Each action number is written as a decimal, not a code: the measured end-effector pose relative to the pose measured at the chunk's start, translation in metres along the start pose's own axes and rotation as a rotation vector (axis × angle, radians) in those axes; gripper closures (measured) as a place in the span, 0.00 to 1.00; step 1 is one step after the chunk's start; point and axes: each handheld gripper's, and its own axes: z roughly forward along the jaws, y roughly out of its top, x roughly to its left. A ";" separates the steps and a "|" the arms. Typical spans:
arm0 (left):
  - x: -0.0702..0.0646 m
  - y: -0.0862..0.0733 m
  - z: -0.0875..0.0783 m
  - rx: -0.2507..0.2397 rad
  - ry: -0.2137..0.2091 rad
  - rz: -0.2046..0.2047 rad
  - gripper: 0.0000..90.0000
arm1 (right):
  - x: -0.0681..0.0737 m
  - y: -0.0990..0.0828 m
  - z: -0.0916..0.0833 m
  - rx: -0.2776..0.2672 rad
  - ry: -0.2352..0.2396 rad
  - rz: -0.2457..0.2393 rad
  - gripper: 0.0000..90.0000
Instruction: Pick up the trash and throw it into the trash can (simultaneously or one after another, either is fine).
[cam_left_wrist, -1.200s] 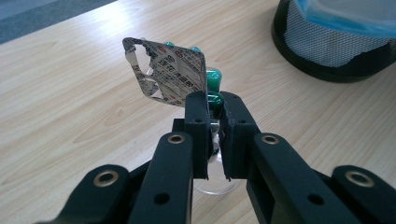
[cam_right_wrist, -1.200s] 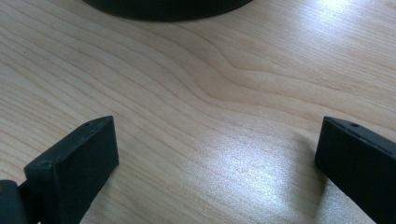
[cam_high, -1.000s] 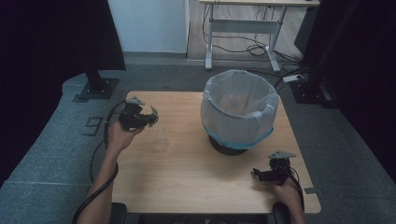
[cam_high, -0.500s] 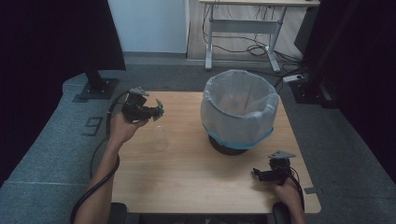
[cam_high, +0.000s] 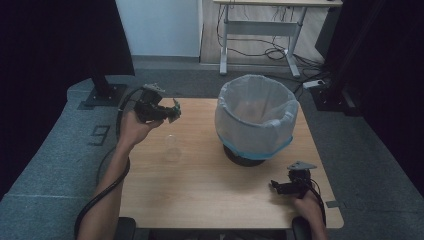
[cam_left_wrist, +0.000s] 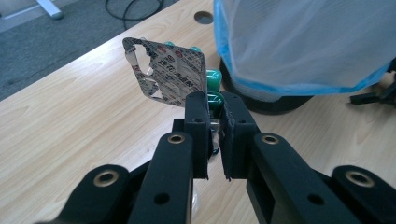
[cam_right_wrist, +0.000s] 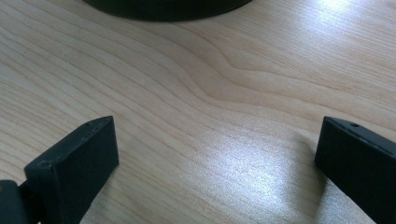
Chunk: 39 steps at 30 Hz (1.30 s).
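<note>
Blister pack (cam_left_wrist: 167, 70) clamped in left tool (cam_left_wrist: 214, 109); bin (cam_left_wrist: 303, 42) beside.

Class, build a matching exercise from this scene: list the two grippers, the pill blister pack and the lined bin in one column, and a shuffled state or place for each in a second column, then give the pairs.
1. left gripper
2. right gripper
3. blister pack
4. bin

A. lined with a pale bag, stands on the table
B. jaws wide apart, low over bare wood
C. foil-backed, held above the table
D. clamped on a thin sheet

Pairs: 1-D, 2-B, 3-C, 4-A
</note>
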 end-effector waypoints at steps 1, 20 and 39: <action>-0.001 0.003 -0.001 0.000 -0.004 0.002 0.92 | 0.000 0.000 0.000 0.000 0.000 0.000 0.00; -0.024 0.053 -0.017 0.018 -0.049 0.059 0.92 | 0.000 0.000 0.000 0.000 0.001 0.000 0.00; -0.054 0.105 -0.013 0.017 -0.104 0.111 0.92 | 0.000 0.000 0.000 0.001 0.001 0.000 0.00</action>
